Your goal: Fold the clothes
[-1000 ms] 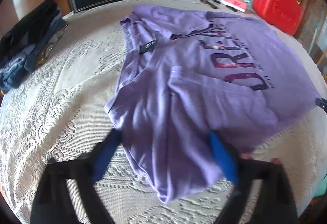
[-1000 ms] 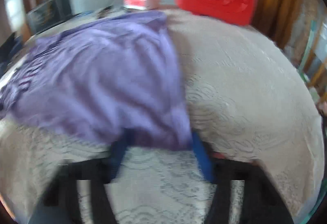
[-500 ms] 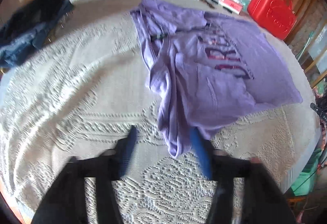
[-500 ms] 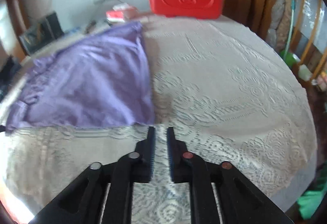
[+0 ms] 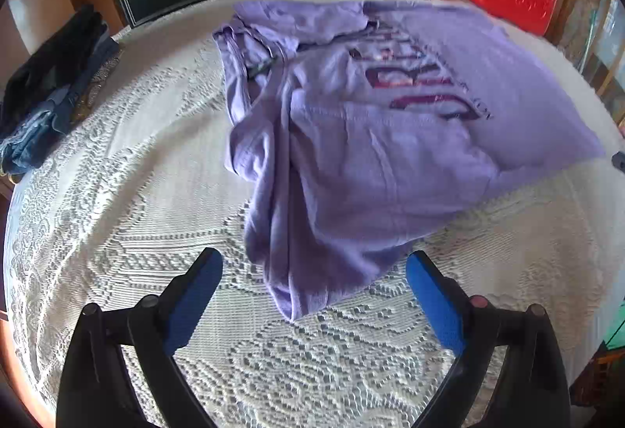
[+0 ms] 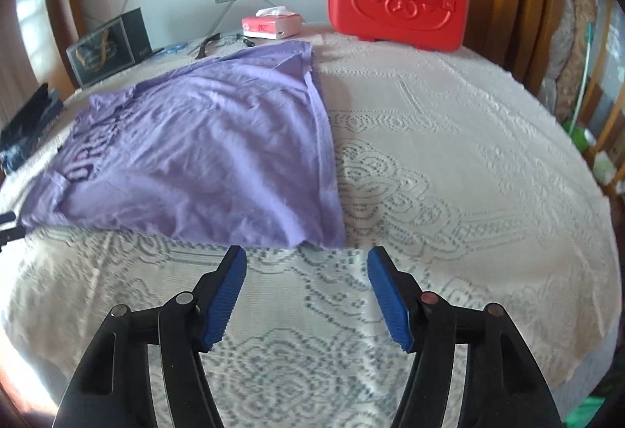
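The left gripper point(image 5: 314, 271) is opening, the shirt point(image 5: 375, 138) hem between its jaws, unpinched. The right gripper point(image 6: 306, 267) is opening on nothing

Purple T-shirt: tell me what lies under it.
The purple T-shirt lies spread on the white lace bedspread, which shows all around it. Anything else beneath the fabric is covered and cannot be seen.
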A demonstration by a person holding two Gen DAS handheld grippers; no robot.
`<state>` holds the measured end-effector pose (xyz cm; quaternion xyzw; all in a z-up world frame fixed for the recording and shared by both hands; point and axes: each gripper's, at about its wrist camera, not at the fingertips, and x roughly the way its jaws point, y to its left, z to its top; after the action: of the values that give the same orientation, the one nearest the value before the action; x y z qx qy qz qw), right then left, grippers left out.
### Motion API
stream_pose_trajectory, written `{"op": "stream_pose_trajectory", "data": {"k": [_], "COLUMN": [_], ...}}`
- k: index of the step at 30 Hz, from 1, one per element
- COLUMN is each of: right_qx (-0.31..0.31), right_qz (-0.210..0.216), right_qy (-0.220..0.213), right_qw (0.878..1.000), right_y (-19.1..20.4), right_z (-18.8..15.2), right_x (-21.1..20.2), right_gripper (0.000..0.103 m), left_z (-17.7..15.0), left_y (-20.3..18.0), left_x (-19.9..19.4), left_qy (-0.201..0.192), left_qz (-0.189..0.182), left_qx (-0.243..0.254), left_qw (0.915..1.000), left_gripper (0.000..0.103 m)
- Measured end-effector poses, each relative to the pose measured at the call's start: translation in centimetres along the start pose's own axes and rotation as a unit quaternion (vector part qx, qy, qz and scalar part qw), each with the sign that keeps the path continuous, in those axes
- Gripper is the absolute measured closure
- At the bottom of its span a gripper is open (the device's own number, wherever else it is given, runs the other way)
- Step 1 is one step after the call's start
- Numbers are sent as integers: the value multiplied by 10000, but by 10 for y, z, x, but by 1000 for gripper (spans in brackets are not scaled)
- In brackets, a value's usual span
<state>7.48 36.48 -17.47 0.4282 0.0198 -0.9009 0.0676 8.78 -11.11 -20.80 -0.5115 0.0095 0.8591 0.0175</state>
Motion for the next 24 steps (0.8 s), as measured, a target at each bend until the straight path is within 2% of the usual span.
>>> {"op": "stream_pose_trajectory", "data": {"k": [3, 6, 7, 8, 9, 10, 11, 12, 13, 16, 18, 21, 24], "right_qx": [-283, -632, -693, -729, -676, -616, -577, -541, -504, -436, -312, -122, 24], "right_qz": [40, 3, -29, -95, -32, 40, 59, 74, 89, 232, 389, 627, 741], "right_qy": [24, 154, 221, 304, 278, 245, 276, 313, 349, 400, 296, 133, 128], "right_qw": [9996, 9979, 9973, 9968, 9973, 9978, 9979, 9980, 9981, 9980, 9983, 9979, 9972], "right_y": [4, 12, 13, 14, 14, 14, 14, 14, 14, 14, 9, 0, -5], "right_z": [3, 6, 7, 8, 9, 10, 13, 16, 20, 34, 58, 95, 147], "right_x": [9, 26, 33, 42, 44, 46, 47, 47, 48, 48, 44, 37, 52], "right_gripper": [20, 20, 20, 20, 22, 28, 52, 89, 99, 99, 99, 99, 99], "left_z": [4, 9, 12, 14, 16, 20, 23, 27, 31, 50, 71, 115, 167], "left_y": [2, 2, 2, 1, 1, 1, 0, -1, -2, 0, 8, 22, 33], "left_x": [3, 3, 2, 0, -1, -3, -4, -4, -3, -6, -14, -20, -11], "left_qy": [11, 63, 74, 84, 95, 135, 189, 223, 246, 211, 103, -67, -102], "left_qz": [-71, -74, -101, -127, -154, -218, -299, -319, -309, -361, -436, -478, -545], "left_qx": [-39, 1, 15, 29, 42, 45, 43, 63, 95, 103, -21, -214, -443], "left_qw": [10000, 10000, 9999, 9999, 9998, 9997, 9994, 9992, 9992, 9991, 9990, 9986, 9975], "left_gripper": [5, 3, 7, 24, 34, 65, 82, 83, 87, 88, 88, 88, 88]}}
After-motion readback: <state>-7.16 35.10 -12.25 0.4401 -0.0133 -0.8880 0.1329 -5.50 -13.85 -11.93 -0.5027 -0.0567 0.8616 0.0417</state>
